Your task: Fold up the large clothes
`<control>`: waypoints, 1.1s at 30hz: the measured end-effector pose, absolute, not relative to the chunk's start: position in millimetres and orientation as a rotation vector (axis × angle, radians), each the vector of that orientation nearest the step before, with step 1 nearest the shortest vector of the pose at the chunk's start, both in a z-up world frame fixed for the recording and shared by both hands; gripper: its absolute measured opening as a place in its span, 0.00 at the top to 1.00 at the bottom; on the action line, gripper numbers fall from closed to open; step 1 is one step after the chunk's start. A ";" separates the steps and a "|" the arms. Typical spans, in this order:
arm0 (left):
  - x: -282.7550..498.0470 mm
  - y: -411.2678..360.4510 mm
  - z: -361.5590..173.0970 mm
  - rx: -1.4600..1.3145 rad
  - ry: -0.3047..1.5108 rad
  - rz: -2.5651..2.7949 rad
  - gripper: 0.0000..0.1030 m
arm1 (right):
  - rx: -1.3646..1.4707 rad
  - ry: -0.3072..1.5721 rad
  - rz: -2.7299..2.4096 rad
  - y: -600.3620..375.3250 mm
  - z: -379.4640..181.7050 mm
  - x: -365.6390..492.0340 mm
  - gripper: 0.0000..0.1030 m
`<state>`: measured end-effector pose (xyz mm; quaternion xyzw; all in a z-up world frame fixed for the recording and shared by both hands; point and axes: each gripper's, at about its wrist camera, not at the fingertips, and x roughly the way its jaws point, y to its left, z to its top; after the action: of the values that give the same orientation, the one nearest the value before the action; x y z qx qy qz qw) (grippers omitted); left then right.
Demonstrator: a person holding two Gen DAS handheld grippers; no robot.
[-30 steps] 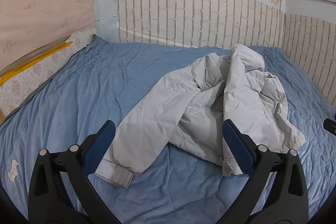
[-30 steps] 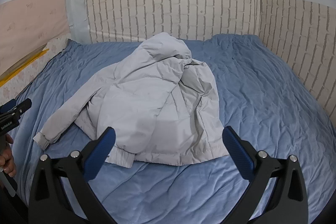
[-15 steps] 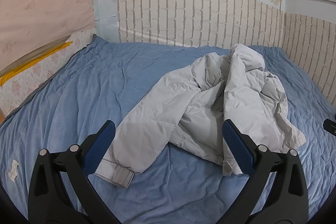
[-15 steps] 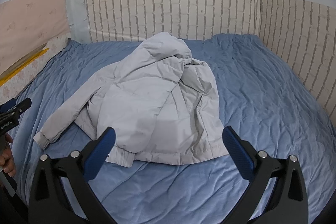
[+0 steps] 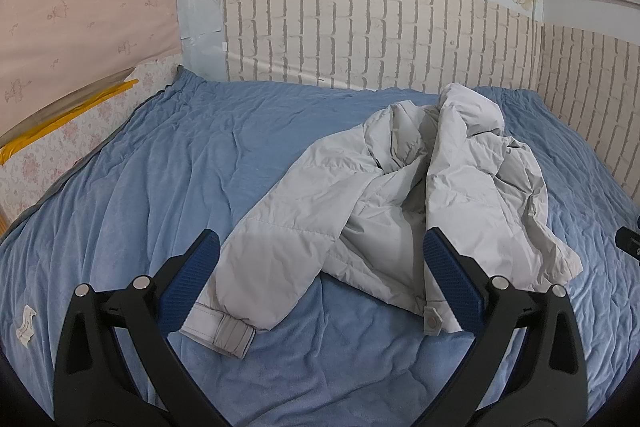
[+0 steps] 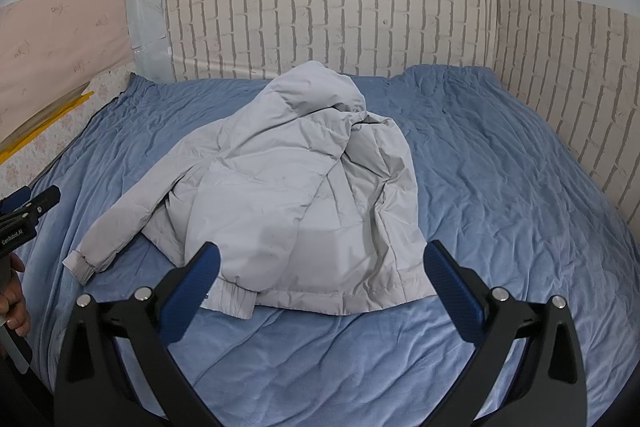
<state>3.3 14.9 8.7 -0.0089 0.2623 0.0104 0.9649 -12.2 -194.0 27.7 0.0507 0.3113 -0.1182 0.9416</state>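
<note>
A light grey hooded padded jacket [image 5: 400, 195] lies crumpled on the blue bedspread [image 5: 168, 163], one sleeve stretched toward me with its cuff [image 5: 224, 327] nearest. My left gripper [image 5: 320, 283] hangs open above that sleeve, nothing between its blue pads. In the right wrist view the jacket [image 6: 280, 195] lies hood [image 6: 316, 91] far, hem near. My right gripper [image 6: 320, 291] is open over the hem, holding nothing. The left gripper [image 6: 28, 207] shows at that view's left edge with a hand [image 6: 14, 303] below it.
Brick-patterned walls [image 6: 360, 23] close the bed at the back and right. A pink floral panel and yellow strip [image 5: 68, 111] run along the left side. A small white scrap [image 5: 26, 321] lies on the bedspread at the near left. Blue bedspread [image 6: 520, 187] spreads right of the jacket.
</note>
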 end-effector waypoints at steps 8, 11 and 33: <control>3.0 14.2 9.8 -0.015 0.530 0.023 0.03 | 0.103 0.633 -0.242 -193.0 27.5 -12.5 0.02; 2.7 14.1 9.9 -0.015 0.531 0.022 0.03 | 0.101 0.634 -0.241 -192.3 28.0 -13.0 0.02; 3.4 15.2 10.6 -0.016 0.534 0.025 0.03 | 0.104 0.633 -0.244 -192.4 28.6 -12.3 0.02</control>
<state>3.4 15.2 10.6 -0.0080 0.2639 0.0122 0.9645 -12.3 -192.4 28.6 0.0511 0.3105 -0.1194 0.9417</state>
